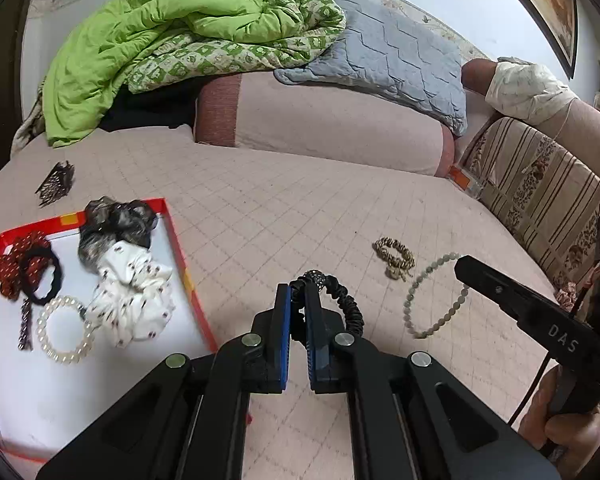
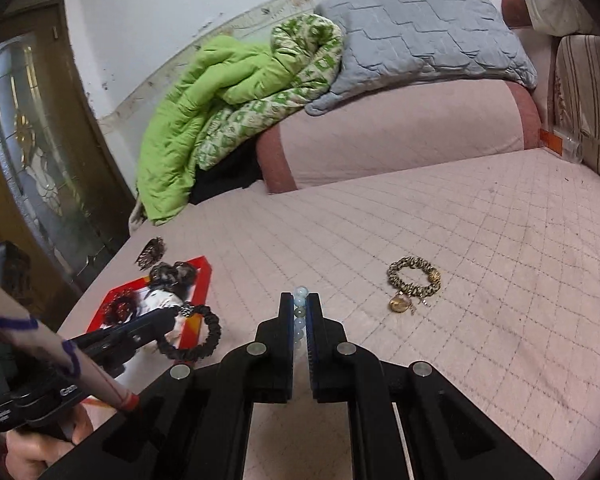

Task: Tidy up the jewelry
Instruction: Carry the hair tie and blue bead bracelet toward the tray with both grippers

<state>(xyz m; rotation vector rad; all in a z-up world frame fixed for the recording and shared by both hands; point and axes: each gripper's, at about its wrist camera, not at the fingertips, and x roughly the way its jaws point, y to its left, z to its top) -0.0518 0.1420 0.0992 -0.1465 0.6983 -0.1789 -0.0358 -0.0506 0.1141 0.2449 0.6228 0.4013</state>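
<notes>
Left wrist view: left tool (image 1: 298, 300) pinches black hair tie (image 1: 342, 304); right tool (image 2: 300, 310) clamps bead bracelet (image 2: 300, 308), which could slip before red tray (image 1: 180, 248).

Green quilt (image 1: 148, 44), grey pillow (image 1: 392, 60) on pink bolster (image 1: 332, 128); wooden door (image 2: 32, 128).

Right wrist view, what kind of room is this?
Most likely a bedroom: the jewelry lies on a quilted pink bed cover, with a crumpled green comforter and a gray pillow piled on a bolster behind it, and a wooden glass-paneled door beside.
</notes>
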